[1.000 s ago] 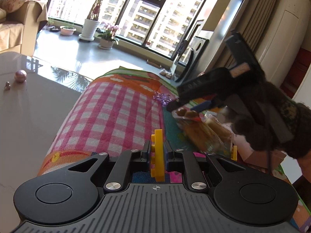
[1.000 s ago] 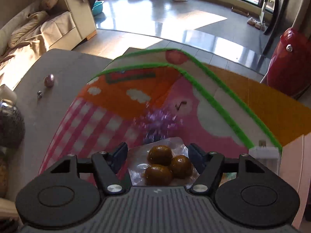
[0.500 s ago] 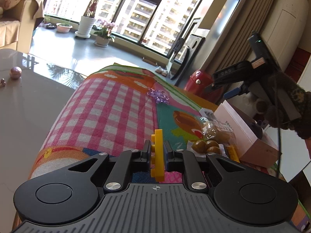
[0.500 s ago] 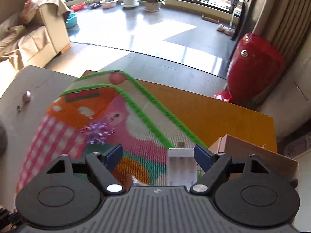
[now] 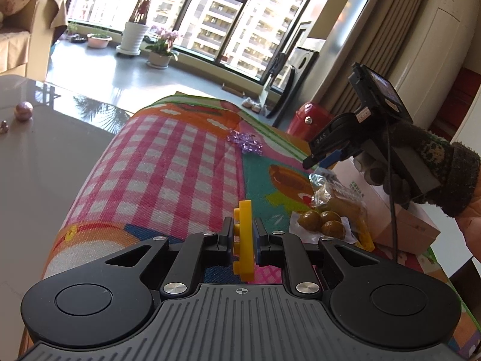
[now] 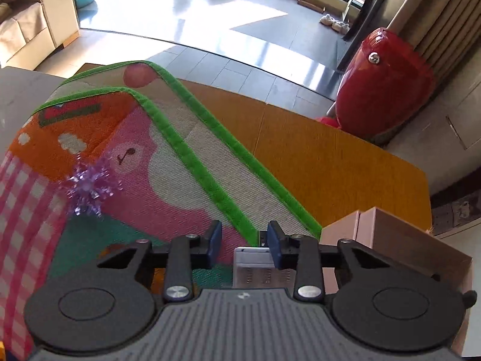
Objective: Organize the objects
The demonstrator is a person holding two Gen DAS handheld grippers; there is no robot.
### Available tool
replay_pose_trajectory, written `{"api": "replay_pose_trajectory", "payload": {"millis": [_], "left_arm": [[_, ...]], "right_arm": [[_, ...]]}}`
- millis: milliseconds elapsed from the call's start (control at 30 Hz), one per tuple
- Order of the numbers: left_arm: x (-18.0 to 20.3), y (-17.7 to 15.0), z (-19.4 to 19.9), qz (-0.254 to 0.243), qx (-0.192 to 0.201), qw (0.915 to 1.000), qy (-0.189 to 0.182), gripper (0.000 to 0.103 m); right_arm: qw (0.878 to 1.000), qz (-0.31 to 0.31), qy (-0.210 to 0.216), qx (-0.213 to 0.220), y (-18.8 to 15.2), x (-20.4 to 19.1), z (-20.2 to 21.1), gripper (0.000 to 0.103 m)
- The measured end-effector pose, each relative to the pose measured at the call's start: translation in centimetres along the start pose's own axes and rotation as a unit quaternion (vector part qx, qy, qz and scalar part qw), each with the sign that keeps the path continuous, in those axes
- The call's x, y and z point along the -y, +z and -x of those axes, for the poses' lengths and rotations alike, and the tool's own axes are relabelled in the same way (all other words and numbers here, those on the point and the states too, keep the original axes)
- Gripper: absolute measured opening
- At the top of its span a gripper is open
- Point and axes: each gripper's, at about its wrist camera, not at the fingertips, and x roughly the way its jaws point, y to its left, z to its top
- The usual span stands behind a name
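While my left tongs (image 5: 244,237) clamp a yellow brick (image 5: 243,240) upright on edge, long axis pointing ahead, my right tongs (image 6: 244,245) show a gap between their pads, the white battery holder (image 6: 260,266) lying lengthwise under their right pad.

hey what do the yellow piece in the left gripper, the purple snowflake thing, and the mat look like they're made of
Yellow piece: likely hard moulded plastic, smooth and opaque with studded edges like a building brick. Purple snowflake: probably clear acrylic or plastic; it is translucent and glints. Mat: woven fabric or fibre by its visible weave, matte, with a printed pattern and green stitched binding.
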Motion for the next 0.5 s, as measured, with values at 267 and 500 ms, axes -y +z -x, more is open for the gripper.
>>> {"api": "replay_pose_trajectory", "payload": {"millis": [267, 500], "left_arm": [[0.8, 0.0, 0.1, -0.006, 0.0, 1.0, -0.004, 0.015], [1.1, 0.3, 0.4, -0.018, 0.002, 0.9997, 0.016, 0.015]], "right_arm": [[0.991, 0.042, 0.121, -0.037, -6.7, -2.8, 5.3, 0.033], [0.987, 0.021, 0.133, 0.093, -2.2, -6.0, 5.9, 0.08]]}}
